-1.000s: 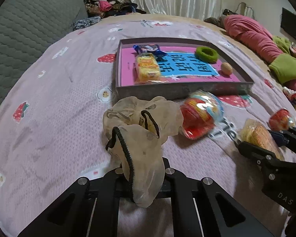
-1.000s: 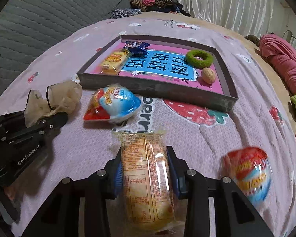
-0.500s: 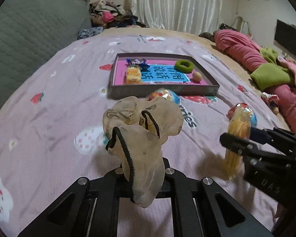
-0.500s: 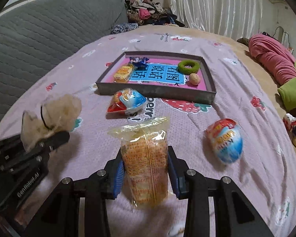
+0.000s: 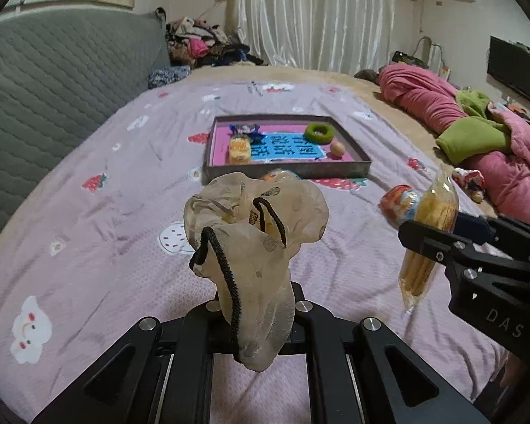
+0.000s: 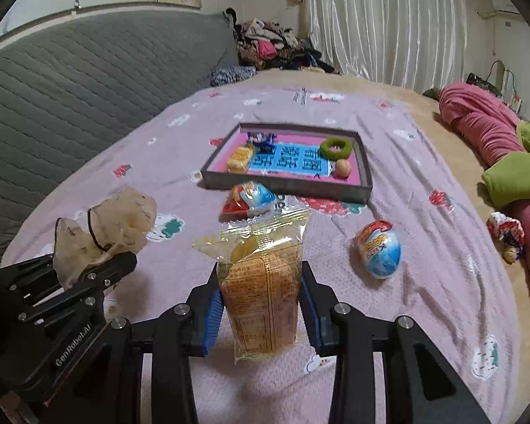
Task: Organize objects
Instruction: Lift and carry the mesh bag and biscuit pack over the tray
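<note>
1. shallow grey tray (image 6: 286,188) with a pink and blue printed floor, lying on the bed well ahead of both grippers. it holds a yellow wrapped snack (image 6: 241,157), a blue wrapper (image 6: 261,140), a green ring (image 6: 335,148) and a small tan ball (image 6: 343,168).
2. two egg-shaped red-and-blue packets on the cover: one (image 6: 251,198) just in front of the tray's near wall, the other (image 6: 380,249) apart to the right. in the left wrist view the held pouch hides most of the nearer egg.
3. lilac bed cover (image 5: 99,233) printed with strawberries and clouds; grey quilted headboard (image 5: 53,81) to the left, white curtains (image 5: 314,14) behind, rumpled pink and green bedding (image 5: 477,134) to the right.
4. left gripper (image 5: 256,312): fingers pressed together on a sheer beige drawstring pouch (image 5: 254,226) with a black cord, crumpled and raised above the cover.
5. right gripper (image 6: 261,309): blue-padded fingers pinching a clear cake packet (image 6: 261,282) with yellow trim and orange print, upright, clear of the bed, beside the pouch.
</note>
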The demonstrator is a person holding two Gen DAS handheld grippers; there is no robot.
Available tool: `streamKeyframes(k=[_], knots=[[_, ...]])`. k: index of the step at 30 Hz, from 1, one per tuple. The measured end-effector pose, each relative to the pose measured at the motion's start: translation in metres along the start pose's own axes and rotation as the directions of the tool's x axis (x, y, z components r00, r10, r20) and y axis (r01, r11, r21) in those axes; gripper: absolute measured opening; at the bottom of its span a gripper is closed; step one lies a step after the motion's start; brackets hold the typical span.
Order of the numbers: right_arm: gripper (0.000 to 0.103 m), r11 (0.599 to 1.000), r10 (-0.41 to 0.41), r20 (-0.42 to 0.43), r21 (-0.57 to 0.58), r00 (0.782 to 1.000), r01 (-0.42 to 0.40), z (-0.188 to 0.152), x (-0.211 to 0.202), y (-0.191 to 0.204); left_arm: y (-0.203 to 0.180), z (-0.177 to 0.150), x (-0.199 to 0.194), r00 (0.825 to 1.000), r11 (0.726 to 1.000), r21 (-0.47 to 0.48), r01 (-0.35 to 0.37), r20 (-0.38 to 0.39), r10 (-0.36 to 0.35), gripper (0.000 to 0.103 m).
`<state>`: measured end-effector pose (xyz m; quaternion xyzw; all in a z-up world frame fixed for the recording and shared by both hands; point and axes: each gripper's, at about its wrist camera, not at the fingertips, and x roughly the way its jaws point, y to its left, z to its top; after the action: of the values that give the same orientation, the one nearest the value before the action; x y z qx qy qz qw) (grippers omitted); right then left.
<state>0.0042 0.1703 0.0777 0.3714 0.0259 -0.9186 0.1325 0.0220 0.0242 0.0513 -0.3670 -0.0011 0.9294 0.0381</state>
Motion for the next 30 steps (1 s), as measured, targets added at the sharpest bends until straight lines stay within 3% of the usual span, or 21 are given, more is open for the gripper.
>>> streamKeyframes(k=[10,17,22,30], knots=[[0.039,1.0,-0.02,0.086,-0.011,0.996,0.021,0.005,-0.063,0.002,-0.016,0.001,-0.058,0.999,1.0,0.018,-0.008,0.049,0.007,0.009],[0.039,0.998,-0.053,0.121,-0.013,0.991,0.055,0.011,-0.092,0.006,-0.019,0.013,-0.085,0.995,0.999,0.03,0.025,0.097,-0.028,0.009],[0.039,0.997,-0.075,0.161,-0.011,0.984,0.078,0.02,-0.107,0.004,-0.02,0.022,-0.091,0.992,0.999,0.043,0.03,0.12,-0.035,0.009],[0.039,0.997,-0.054,0.182,-0.045,0.982,0.063,0.039,-0.1,0.008,-0.016,0.041,-0.086,0.992,0.999,0.033,0.012,0.125,-0.016,0.009]])
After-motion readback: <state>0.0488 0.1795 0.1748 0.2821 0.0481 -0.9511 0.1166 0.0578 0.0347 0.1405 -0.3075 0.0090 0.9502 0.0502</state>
